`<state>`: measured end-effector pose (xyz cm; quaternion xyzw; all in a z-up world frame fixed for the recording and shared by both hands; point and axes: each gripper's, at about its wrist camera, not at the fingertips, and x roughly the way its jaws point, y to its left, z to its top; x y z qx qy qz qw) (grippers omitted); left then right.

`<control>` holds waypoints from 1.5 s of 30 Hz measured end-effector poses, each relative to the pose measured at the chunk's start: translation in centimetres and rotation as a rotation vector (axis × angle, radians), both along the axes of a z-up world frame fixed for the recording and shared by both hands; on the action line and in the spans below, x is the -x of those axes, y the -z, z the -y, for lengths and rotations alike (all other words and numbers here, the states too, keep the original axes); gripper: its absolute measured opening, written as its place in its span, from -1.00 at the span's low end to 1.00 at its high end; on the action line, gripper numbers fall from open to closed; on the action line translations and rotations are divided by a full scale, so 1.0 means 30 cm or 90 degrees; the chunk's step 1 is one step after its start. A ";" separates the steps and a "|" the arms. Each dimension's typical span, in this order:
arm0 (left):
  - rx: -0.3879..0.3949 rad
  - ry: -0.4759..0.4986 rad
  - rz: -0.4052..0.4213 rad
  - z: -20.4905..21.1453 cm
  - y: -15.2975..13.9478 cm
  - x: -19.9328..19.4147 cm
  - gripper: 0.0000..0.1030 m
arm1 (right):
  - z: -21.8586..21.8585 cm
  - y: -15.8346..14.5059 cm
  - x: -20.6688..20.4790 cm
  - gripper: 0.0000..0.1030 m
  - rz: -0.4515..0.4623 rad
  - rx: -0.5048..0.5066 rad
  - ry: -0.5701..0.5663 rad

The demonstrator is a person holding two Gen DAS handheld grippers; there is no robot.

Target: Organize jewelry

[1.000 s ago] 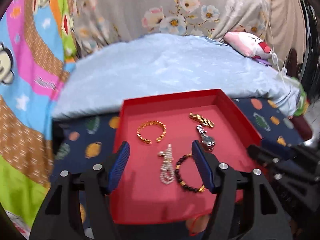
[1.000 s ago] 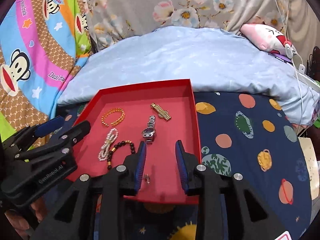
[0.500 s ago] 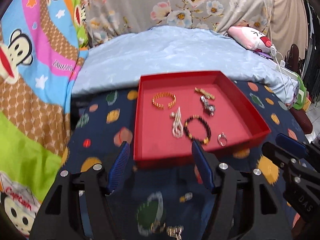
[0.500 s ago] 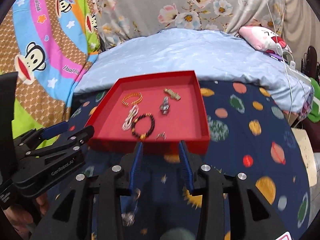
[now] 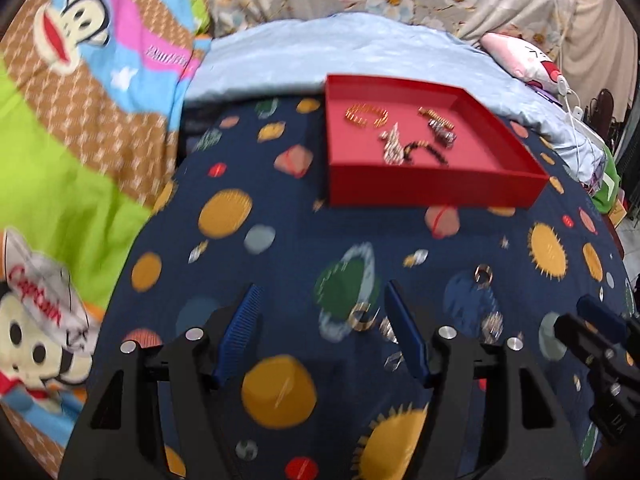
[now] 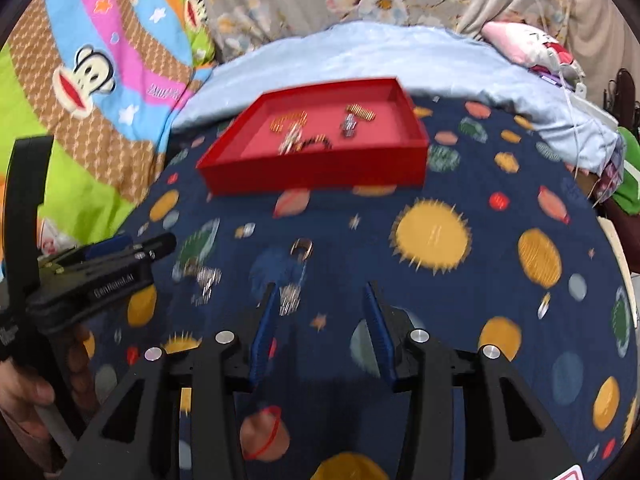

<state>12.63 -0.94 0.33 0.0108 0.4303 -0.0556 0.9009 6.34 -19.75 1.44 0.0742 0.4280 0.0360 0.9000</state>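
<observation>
A red tray (image 5: 432,190) (image 6: 320,172) sits on the space-print sheet and holds a gold bangle (image 5: 366,114), a pearl piece (image 5: 392,144), a dark bead bracelet (image 5: 426,152) and a watch (image 5: 442,130). Loose pieces lie on the sheet near me: a ring (image 5: 483,273) (image 6: 301,247), a gold ring (image 5: 362,317) and sparkly pieces (image 5: 492,324) (image 6: 289,296) (image 6: 206,278). My left gripper (image 5: 322,332) is open and empty above the sheet. My right gripper (image 6: 320,328) is open and empty, with a sparkly piece just off its left finger.
A pale blue pillow (image 5: 340,56) lies behind the tray. A monkey-print blanket (image 5: 80,100) covers the left. A pink plush (image 6: 528,46) and cables lie at the far right. The right gripper shows at the left wrist view's right edge (image 5: 600,344).
Both grippers have pulled back from the tray toward the near part of the sheet. The right gripper has opened wider. Loose jewelry on the sheet has come into view.
</observation>
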 end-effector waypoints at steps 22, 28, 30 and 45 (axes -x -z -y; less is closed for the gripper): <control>0.026 0.004 -0.038 -0.050 0.058 0.081 0.21 | -0.134 0.124 -0.073 -0.58 -0.041 -0.017 -0.020; 0.054 0.034 -0.048 0.000 0.058 0.083 0.21 | -0.102 0.128 -0.076 -0.86 -0.043 -0.012 -0.010; 0.058 0.040 -0.051 0.018 0.064 0.077 0.21 | -0.092 0.128 -0.072 -0.86 -0.043 -0.015 -0.007; 0.093 0.072 -0.061 0.118 0.102 0.023 -0.42 | -0.021 0.087 -0.061 -0.86 -0.030 -0.049 0.009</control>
